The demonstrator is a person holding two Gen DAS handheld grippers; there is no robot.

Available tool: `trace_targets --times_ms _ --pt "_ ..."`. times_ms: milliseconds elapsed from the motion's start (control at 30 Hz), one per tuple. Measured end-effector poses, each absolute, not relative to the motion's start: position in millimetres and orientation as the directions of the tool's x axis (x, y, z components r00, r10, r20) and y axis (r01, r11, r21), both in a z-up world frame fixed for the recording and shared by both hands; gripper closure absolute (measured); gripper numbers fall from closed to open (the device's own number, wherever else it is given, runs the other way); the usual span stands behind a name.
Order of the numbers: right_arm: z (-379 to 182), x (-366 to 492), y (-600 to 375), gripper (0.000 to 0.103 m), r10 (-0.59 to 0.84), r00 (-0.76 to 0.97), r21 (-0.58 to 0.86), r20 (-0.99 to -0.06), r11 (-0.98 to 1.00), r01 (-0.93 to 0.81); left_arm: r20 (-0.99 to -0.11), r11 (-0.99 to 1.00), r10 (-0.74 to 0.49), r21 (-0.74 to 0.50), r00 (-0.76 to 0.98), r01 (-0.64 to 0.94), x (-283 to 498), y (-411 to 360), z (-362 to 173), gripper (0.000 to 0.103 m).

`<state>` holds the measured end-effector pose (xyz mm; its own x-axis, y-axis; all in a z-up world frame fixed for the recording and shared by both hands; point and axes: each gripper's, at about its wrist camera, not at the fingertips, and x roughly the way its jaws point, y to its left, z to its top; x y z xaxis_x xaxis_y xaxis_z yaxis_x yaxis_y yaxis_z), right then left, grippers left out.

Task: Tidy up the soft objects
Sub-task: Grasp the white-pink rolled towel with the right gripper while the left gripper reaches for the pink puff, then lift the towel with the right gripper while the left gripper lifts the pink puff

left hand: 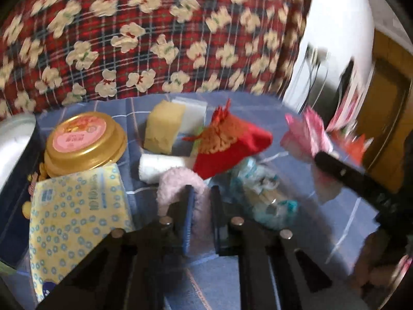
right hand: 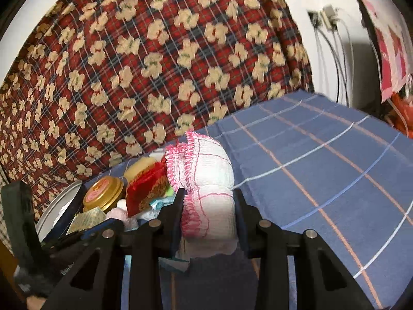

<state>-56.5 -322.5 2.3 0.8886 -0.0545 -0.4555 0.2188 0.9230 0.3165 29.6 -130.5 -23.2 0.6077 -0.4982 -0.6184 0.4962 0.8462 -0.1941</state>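
Black jaws of the left gripper [left hand: 201,193] sit drawn close together over a fluffy pink scrunchie [left hand: 178,180], which curls around the left finger; the blur makes it impossible to tell whether the pads actually pinch it. Beside it on the blue checked cloth [left hand: 335,222] lie a yellow tissue pack [left hand: 77,206] with a blue flower print, a gold-lidded jar [left hand: 85,142], a yellow sponge [left hand: 162,126] with a white sponge [left hand: 192,115] touching it from behind, a white cloth roll [left hand: 160,166], a red drawstring pouch [left hand: 227,149] and a crumpled pale-blue wrapper [left hand: 260,193]. To the right, the right gripper [right hand: 209,199] is clamped on a folded white dishcloth with pink stitched edging [right hand: 206,178], held clear above the cloth; from the left wrist camera the same bundle appears as a pink-and-white blur in front of one dark finger [left hand: 343,173]. Behind everything rises a red tartan fabric printed with cream teddy bears [right hand: 155,51]. A round metal tin [right hand: 59,206] stands at the far left edge of the heap, near the gold-lidded jar.
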Motion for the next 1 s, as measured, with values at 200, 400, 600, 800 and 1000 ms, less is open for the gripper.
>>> trace_targets --times_ms 200,400,600,800,1000 --pt "16 -76 -306 0.065 -0.155 0.923 0.230 -0.353 0.942 0.246 -0.521 0.812 -0.579 -0.291 0.627 0.506 23 -107 -16 0.094" --pt "21 -79 -294 0.065 -0.196 0.927 0.159 -0.321 0.953 0.256 -0.434 0.761 -0.647 -0.335 0.626 0.555 10 -96 -5 0.094" --pt "23 -82 -281 0.065 -0.229 0.928 0.086 -0.294 0.960 0.265 -0.363 0.740 -0.672 -0.320 0.645 0.591 -4 -91 6 0.094" --pt "25 -83 -273 0.065 -0.249 0.928 0.043 -0.278 0.962 0.271 -0.320 0.746 -0.666 -0.299 0.674 0.595 -14 -83 17 0.094" --pt "25 -83 -270 0.065 -0.259 0.925 0.046 -0.277 0.958 0.282 -0.300 0.759 -0.651 -0.281 0.697 0.588 -19 -71 27 0.094"
